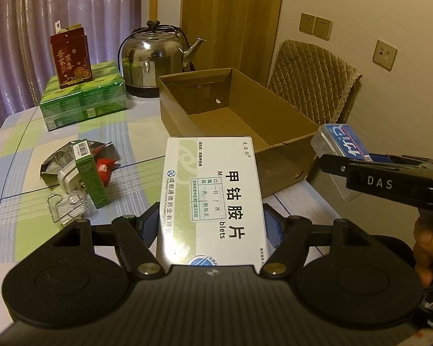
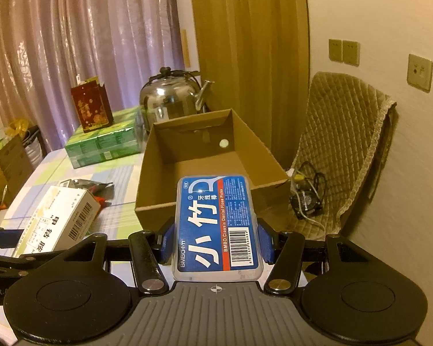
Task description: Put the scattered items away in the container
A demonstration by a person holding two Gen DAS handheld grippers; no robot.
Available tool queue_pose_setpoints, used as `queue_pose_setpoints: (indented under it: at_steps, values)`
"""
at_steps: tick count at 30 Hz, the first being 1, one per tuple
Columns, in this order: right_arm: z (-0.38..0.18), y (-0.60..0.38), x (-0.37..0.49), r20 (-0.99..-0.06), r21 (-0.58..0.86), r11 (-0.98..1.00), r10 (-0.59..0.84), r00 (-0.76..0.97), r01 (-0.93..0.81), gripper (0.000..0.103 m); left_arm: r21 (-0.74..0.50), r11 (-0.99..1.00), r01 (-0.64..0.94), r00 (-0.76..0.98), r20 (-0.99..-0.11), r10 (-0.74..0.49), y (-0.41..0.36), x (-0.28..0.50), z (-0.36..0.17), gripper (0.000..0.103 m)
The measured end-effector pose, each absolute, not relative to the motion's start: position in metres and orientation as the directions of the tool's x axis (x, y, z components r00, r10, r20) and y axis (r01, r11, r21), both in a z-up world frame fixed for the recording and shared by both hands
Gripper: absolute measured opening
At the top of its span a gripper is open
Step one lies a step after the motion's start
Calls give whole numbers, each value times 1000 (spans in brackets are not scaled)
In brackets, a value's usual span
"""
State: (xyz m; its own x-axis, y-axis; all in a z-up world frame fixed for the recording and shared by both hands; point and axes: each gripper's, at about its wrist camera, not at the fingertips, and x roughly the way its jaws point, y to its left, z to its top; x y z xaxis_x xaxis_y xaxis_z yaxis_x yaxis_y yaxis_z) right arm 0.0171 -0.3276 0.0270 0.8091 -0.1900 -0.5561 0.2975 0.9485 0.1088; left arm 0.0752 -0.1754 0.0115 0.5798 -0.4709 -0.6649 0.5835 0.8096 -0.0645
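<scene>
Cardboard box (image 1: 288, 121) empty so far: my left fingers (image 1: 213, 225) clamp the tablet carton (image 1: 213, 190), right fingers (image 2: 216, 239) clamp the floss-pick case (image 2: 216, 225), both short of it; foil pouch (image 1: 57, 161), green carton (image 1: 91, 173) left on desk (image 1: 23, 155).

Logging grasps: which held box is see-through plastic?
The blue-labelled floss pick case in the right tongs; the left tongs hold a white cardboard medicine box.

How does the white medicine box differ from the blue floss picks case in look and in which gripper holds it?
The white medicine box is opaque cardboard with green print; the floss picks case is clear plastic with a blue label. The left gripper holds the medicine box; the right gripper holds the floss picks case. The medicine box looks broader, the case rounder at its corners. Both are clamped flat near the empty cardboard box.
</scene>
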Motion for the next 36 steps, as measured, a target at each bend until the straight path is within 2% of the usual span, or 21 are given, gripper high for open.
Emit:
queue_pose_setpoints:
  at_steps: [10, 18, 26, 36]
  values:
    - [29, -345, 24, -538, 116, 949, -186, 822, 291, 53, -54, 790, 611, 568, -665, -485, -201, 88, 14, 67]
    - [51, -370, 63, -509, 97, 962, -171, 843, 254, 53, -41, 765, 643, 570, -642, -513, -237, 124, 25, 67]
    - [41, -402, 132, -557, 115, 967, -128, 821, 228, 53, -35, 742, 669, 552, -645, -529, -276, 185, 20, 67]
    - [4, -431, 200, -653, 125, 964, -97, 751, 234, 53, -5, 706, 708, 505, -696, -511, -312, 249, -13, 67]
